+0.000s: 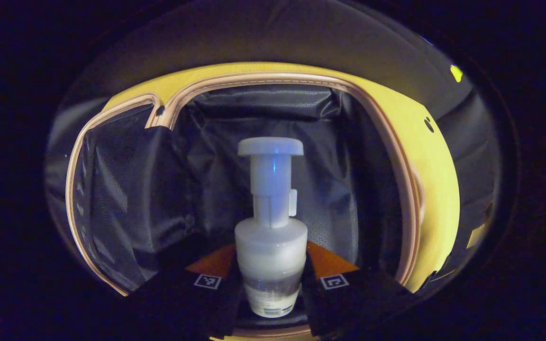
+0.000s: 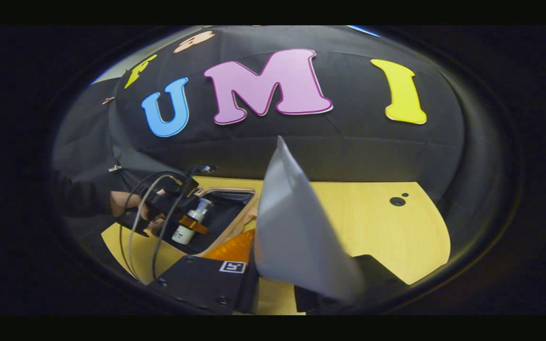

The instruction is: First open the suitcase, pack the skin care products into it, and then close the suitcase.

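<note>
I am in the packing step: the suitcase (image 1: 436,189) lies open and I judge the products are going in one by one.

In the left gripper view, nearest me, my left gripper (image 1: 271,284) has both fingers pressed on the lower body of a white pump bottle (image 1: 271,222). The bottle's long axis runs along my fingers, base toward me at six o'clock, pump head away at twelve. Beyond it is the dark lining (image 1: 206,156) of the open compartment, ringed by the yellow shell and its pale zip edge. The bottle hangs over that compartment; whether its side touches the lining I cannot tell.

In the right gripper view, my right gripper (image 2: 277,279) holds a flat white pouch (image 2: 296,227) at its lower end, its long axis rising toward twelve o'clock and leaning a little to eleven. Farther off at nine o'clock I see the left gripper (image 2: 185,215), a hand (image 2: 128,203) behind it, carrying the pump bottle (image 2: 191,222) tilted over the open case. The yellow shell (image 2: 372,222) spreads out at three o'clock.

Next, I judge, the left jaws must lower the bottle onto the lining and open; then the pouch follows.
</note>
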The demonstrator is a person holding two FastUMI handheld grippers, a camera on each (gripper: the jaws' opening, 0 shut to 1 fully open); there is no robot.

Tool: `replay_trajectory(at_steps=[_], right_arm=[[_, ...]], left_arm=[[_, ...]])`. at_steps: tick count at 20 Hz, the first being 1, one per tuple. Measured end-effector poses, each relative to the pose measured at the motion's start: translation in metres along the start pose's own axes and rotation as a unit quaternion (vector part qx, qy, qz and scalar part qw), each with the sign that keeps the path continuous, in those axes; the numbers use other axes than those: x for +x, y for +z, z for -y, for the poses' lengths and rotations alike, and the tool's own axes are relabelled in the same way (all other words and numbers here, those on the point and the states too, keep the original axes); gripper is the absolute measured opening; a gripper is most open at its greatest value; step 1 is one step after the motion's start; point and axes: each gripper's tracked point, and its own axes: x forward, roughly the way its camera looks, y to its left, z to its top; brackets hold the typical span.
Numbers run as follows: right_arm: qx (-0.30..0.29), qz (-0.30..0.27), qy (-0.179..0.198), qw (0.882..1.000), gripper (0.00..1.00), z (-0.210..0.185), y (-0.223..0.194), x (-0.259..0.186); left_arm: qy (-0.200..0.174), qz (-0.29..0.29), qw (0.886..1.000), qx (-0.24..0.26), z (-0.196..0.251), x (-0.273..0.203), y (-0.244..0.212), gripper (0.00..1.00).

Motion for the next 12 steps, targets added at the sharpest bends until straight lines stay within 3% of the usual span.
replay_trajectory(at_steps=[4, 5, 7, 12], right_arm=[[0.034, -0.013, 0.017, 0.999, 0.26, -0.033, 0.006, 0.018], [0.035, -0.013, 0.019, 0.999, 0.26, -0.039, 0.010, 0.026], [0.026, -0.020, 0.027, 0.999, 0.26, -0.053, 0.013, 0.037], [0.044, -0.063, 0.026, 0.997, 0.26, -0.080, 0.004, 0.074]], left_arm=[[0.005, 0.050, 0.998, -0.037, -0.004, -0.024, 0.006, 0.67], [0.002, 0.072, 0.996, -0.048, -0.005, -0.036, 0.005, 0.86], [-0.002, 0.129, 0.989, -0.069, -0.010, -0.068, 0.012, 0.94], [0.046, 0.245, 0.966, -0.063, -0.049, -0.166, 0.001, 0.97]])
